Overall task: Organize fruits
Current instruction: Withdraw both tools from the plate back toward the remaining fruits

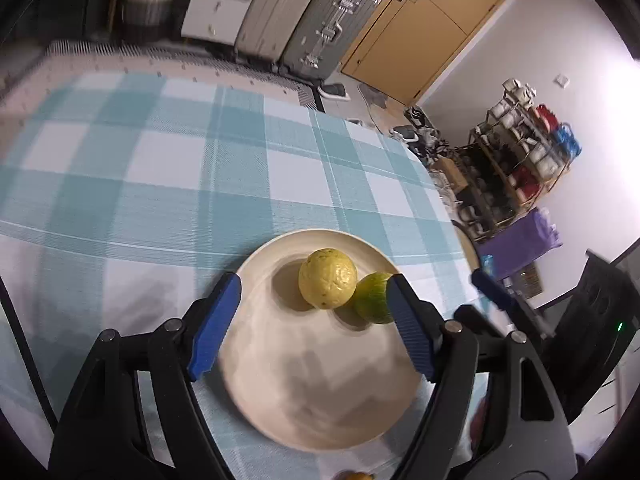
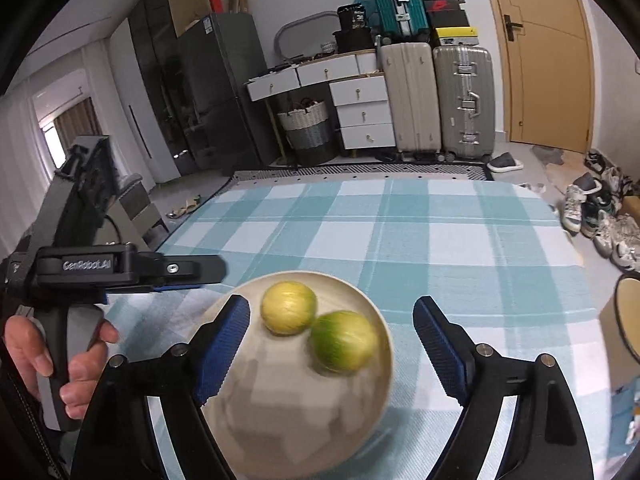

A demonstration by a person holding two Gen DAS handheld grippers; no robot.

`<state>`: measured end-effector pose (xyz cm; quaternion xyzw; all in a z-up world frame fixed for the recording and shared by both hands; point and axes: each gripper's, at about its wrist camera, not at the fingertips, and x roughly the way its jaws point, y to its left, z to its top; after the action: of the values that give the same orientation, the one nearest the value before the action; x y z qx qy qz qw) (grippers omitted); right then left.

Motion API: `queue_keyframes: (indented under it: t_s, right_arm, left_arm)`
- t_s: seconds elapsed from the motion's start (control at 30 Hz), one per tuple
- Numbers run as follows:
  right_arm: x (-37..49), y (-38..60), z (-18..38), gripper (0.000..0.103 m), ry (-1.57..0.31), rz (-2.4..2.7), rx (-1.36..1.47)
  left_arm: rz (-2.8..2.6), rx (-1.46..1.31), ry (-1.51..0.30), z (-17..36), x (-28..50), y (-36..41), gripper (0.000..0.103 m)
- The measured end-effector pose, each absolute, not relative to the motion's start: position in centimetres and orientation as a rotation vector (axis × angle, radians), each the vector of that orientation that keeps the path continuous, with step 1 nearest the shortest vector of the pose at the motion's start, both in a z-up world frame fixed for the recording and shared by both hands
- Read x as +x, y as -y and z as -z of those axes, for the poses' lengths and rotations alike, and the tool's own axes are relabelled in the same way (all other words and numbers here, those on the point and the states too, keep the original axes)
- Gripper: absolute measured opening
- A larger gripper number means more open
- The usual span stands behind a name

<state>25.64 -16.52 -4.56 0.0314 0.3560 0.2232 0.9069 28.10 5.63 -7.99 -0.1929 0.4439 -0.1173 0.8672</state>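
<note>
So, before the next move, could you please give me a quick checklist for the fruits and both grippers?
1. Yellow fruit on the plate: ok.
2. Green fruit on the plate, beside the yellow one: ok.
3. Left gripper open, pads off both fruits: ok.
4. Right gripper open, nothing held: ok.
5. Plate fully on the checked tablecloth: ok.
6. More fruit left to sort: cannot tell.

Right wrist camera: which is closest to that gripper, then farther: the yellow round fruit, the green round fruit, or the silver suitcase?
1. Green round fruit, on the cream plate, between the fingers of the right gripper.
2. Yellow round fruit, just behind, left.
3. Silver suitcase, by the far wall.
</note>
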Motion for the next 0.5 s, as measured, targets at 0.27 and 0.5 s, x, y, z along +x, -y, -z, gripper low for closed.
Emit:
queue_keyframes:
  t_s: [0.27,0.5]
  right_arm:
    - [22.5,17.4,3.6,0.097,-0.713,-0.459,0.074]
    - [19.7,17.6,2.9,0.100,-0.702,-0.481,0.095]
  left_arm:
    - [0.180,-0.254,-0.865,5.2,22.9,-5.0,0.081]
    - [0.141,-0.207,-0.846,4.1,19.1,-4.7,0.082]
